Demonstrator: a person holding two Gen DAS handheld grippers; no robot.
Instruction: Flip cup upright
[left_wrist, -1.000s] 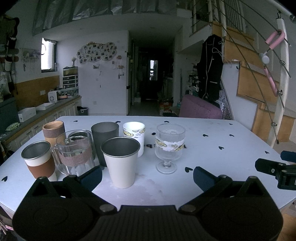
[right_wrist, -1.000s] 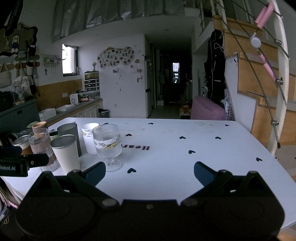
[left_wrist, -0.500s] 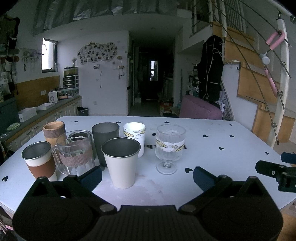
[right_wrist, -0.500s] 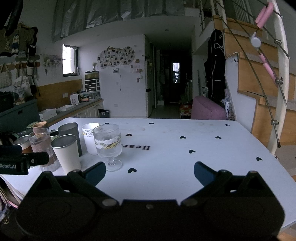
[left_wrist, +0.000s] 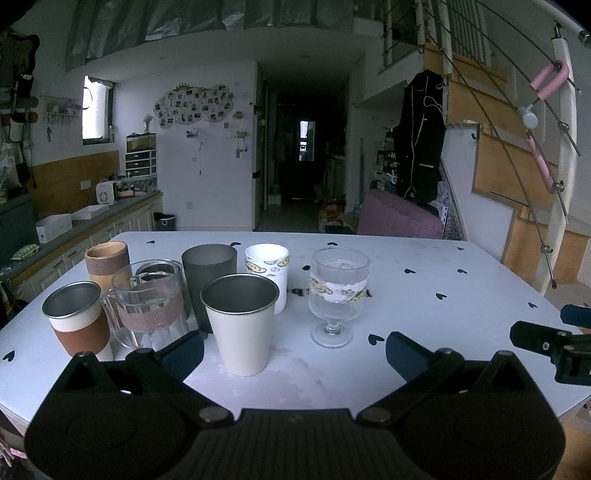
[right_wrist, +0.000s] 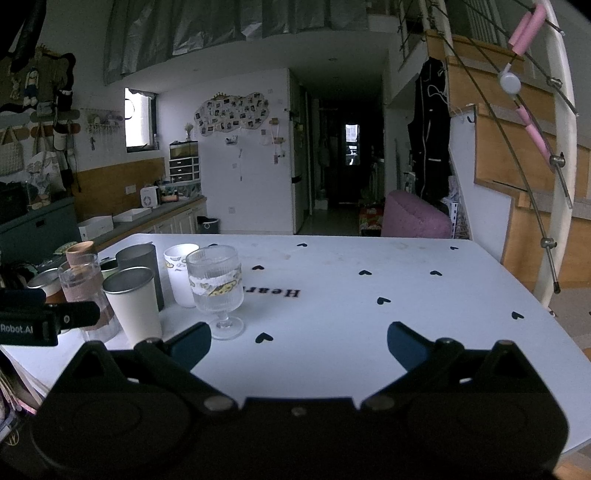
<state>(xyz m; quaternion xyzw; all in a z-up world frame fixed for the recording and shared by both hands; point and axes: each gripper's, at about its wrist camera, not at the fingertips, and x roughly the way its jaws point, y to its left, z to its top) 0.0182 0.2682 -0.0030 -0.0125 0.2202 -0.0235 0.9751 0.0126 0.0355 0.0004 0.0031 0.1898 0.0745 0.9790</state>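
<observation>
Several cups stand upright in a cluster on the left of the white table (left_wrist: 424, 295): a white metal-rimmed cup (left_wrist: 242, 325), a stemmed ribbed glass (left_wrist: 338, 295), a dark grey cup (left_wrist: 209, 273), a white printed cup (left_wrist: 267, 271), a glass mug (left_wrist: 151, 306), a brown-banded cup (left_wrist: 74, 321) and a tan cup (left_wrist: 107, 258). My left gripper (left_wrist: 293, 350) is open and empty, just in front of the white cup. My right gripper (right_wrist: 299, 341) is open and empty, right of the stemmed glass (right_wrist: 216, 284). The white cup (right_wrist: 133, 306) also shows there.
The right gripper shows at the right edge of the left wrist view (left_wrist: 550, 343); the left gripper shows at the left edge of the right wrist view (right_wrist: 40, 321). A kitchen counter (right_wrist: 122, 221) runs along the left. A stair railing (right_wrist: 554, 184) stands right of the table.
Nothing has visibly changed; both grippers stay open and nearly still, with only a slight drift of view.
</observation>
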